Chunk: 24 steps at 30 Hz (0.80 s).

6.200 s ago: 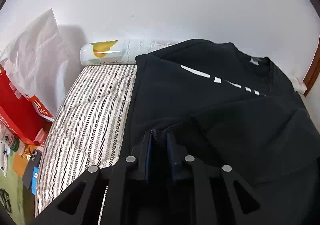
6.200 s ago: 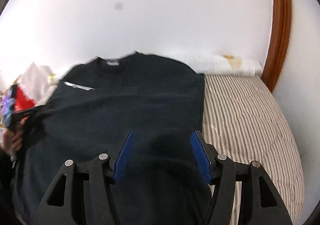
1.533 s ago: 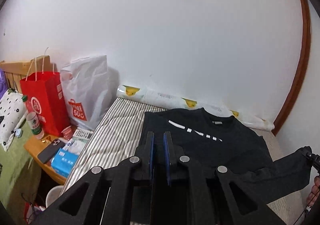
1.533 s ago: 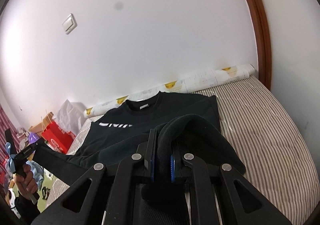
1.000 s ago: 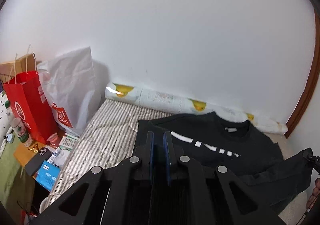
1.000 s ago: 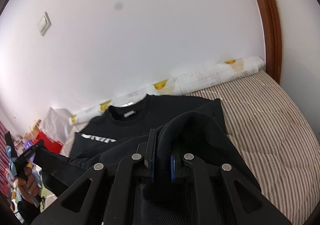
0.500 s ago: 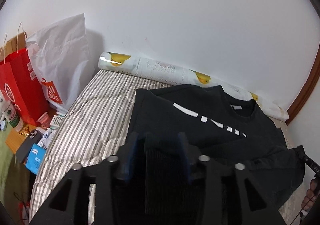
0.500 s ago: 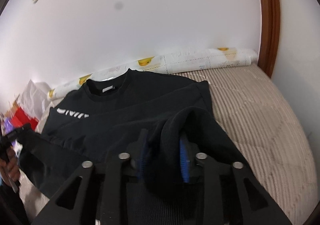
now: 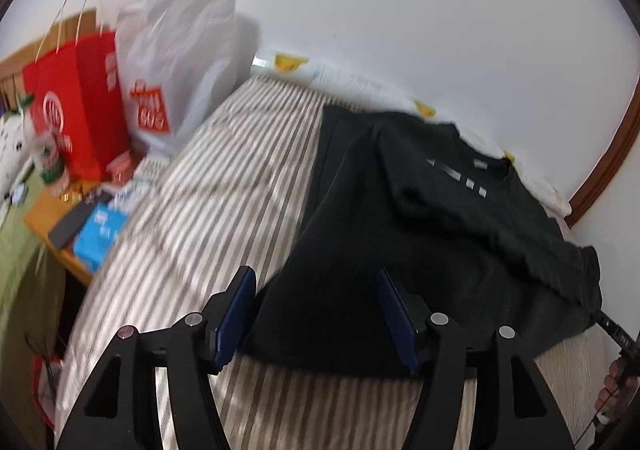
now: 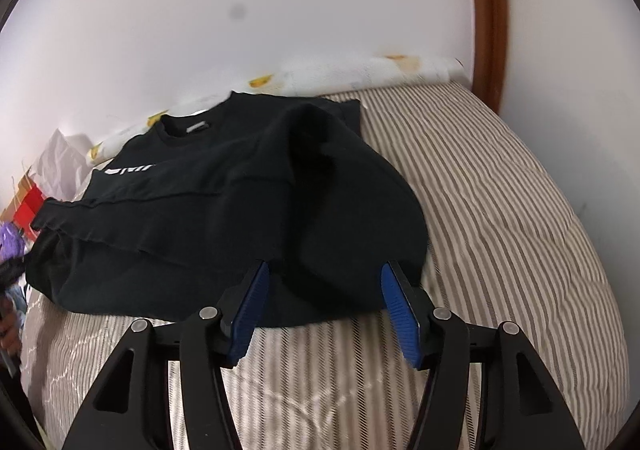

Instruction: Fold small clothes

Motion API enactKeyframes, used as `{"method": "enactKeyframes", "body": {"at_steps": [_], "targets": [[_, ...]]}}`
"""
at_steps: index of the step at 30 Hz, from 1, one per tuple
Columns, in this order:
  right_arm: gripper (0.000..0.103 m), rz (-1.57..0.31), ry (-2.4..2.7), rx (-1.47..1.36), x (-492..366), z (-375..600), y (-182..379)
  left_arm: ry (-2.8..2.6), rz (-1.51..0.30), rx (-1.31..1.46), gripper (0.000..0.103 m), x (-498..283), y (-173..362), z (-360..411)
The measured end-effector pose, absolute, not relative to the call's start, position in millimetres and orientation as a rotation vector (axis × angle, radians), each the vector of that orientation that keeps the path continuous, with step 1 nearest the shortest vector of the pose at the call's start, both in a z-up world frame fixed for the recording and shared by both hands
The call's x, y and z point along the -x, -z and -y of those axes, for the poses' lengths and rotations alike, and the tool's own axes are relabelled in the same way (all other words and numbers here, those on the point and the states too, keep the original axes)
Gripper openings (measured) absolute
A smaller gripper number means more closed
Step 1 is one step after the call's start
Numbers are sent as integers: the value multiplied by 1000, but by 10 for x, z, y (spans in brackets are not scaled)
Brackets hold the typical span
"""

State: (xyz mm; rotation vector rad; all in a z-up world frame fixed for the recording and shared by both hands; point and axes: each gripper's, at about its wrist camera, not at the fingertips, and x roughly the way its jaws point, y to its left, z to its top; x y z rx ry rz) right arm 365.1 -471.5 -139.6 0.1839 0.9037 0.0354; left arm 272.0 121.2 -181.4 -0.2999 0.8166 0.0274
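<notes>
A black sweatshirt with white chest lettering lies on the striped bed, its lower half doubled up over the body, collar toward the wall. My left gripper hovers over the near left fold edge, jaws opening, blue pads clear of the cloth. In the right wrist view the same sweatshirt bulges in a loose hump at its near right corner. My right gripper stands just before that corner, jaws opening, the cloth lying between the pads but not pinched.
The striped mattress spreads left and in front. A rolled printed sheet runs along the white wall. A red bag, a white bag and a cluttered bedside table stand at left. A brown door frame rises right.
Both grippers let go of the sweatshirt's hem and their jaws spread wide. The lifted lower half has dropped onto the body, and both hands have sunk toward the bed.
</notes>
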Motion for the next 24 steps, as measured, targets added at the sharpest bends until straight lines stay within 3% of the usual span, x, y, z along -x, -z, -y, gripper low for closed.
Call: {"method": "enactKeyframes", "body": {"at_steps": [8,17,21,22,23,24], "targets": [[63,-867,45,-153,-3760,4807,1427,-32,-850,324,62,-2789,2006,-1292],[63,-953,1,-262,-4045,4894,1726,-3,-867,257,63,-3016,2072,-1113],[61,-977,-20,-301,-4069,4911,1778,32,-870,255,36,-2986,2057,-1070],[42,-984,-69,-313,-4070,4893,1770,31,-868,247,28,-2970,2047,-1054],[30,-991,-107,-332,-4064,4878,1762,31,-864,231,23,-2955,2033,-1029],[26,-982,-95,-310,-4050,4851,1737,33,-860,214,17,-2936,2017,-999]]}}
